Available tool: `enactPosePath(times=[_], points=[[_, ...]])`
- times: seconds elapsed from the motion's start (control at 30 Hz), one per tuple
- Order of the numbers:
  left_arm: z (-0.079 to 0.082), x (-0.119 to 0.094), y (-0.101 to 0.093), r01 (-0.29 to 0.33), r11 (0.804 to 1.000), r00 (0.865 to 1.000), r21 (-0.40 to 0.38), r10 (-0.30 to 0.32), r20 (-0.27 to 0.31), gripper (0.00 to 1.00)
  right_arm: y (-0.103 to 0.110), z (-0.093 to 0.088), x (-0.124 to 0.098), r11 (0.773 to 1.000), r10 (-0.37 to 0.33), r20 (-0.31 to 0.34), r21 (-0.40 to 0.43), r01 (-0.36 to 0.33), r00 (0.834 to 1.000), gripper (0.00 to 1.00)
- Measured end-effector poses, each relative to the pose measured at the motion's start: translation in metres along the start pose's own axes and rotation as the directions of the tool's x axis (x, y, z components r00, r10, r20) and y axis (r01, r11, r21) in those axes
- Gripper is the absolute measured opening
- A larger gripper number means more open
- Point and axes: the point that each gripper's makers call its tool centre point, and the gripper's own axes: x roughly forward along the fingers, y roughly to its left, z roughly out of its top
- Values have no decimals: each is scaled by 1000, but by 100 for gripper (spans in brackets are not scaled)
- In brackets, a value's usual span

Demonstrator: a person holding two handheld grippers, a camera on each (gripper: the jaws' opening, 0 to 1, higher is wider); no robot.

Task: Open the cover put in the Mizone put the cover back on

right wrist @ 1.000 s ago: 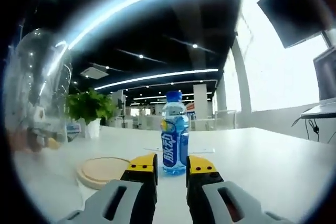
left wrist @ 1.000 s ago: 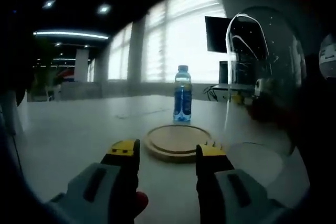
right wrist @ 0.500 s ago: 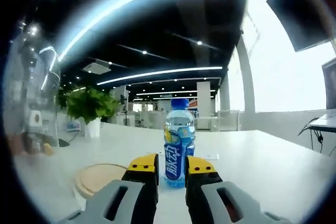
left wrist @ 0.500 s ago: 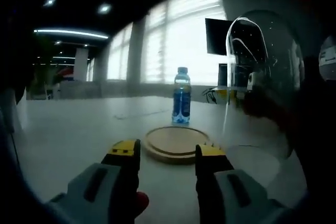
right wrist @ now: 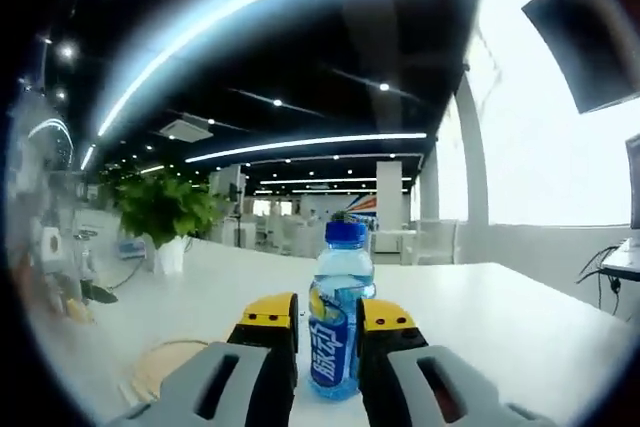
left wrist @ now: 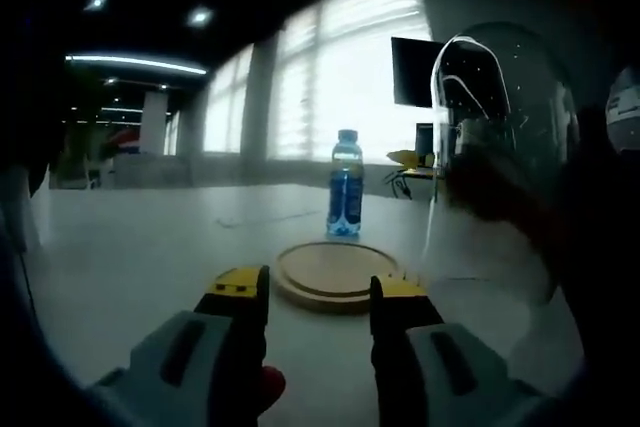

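mizone, a clear plastic bottle with a blue cap and blue label [right wrist: 338,322], stands upright on the white table [right wrist: 500,337] and sits right between the 2 yellow-tipped jaws of the right gripper [right wrist: 329,313] in the right gripper view; the jaws flank the lower half of the bottle closely, but i cannot tell whether they are actually pressing on it. to the left of that gripper, low on the table, lies the round wooden base [right wrist: 165,372], partly hidden by the jaw, and further left at the edge of the view curves the clear glass dome cover [right wrist: 50,237], with a potted green plant [right wrist: 163,217] behind on the table. in the left gripper view the same bottle [left wrist: 345,184] stands further back on the table [left wrist: 130,257], upright, just beyond the round wooden base [left wrist: 335,269], apart from it. the left gripper [left wrist: 317,295] hangs low in front of the base with its jaws spread wide and nothing between them. the glass dome [left wrist: 500,157] is lifted off the base and held up at the right side of this view, clear of the wood. behind it a dark monitor [left wrist: 412,69] stands against bright blinds.
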Motion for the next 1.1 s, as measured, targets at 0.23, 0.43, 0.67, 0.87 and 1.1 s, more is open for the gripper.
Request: enactPosePath(times=[0.23,0.43,0.67,0.87,1.1], points=[[-1,1,-4,17,1000,1000,-1,-17,-7,33,0,14,21,1000,-1,12,10,1,1000,19],[-2,1,-4,18,1000,1000,-1,-18,-10,33,-6,21,36,1000,-20,25,5,20,999,20],[-4,1,-4,13,1000,1000,-8,-13,-13,33,-10,26,58,999,-36,12,8,36,999,24],[-5,1,-6,22,1000,1000,-2,-22,-18,33,-11,27,74,999,-33,7,3,33,999,25],[-6,1,-8,31,1000,999,-3,-31,-22,33,-13,28,91,998,-53,4,-21,54,999,25]])
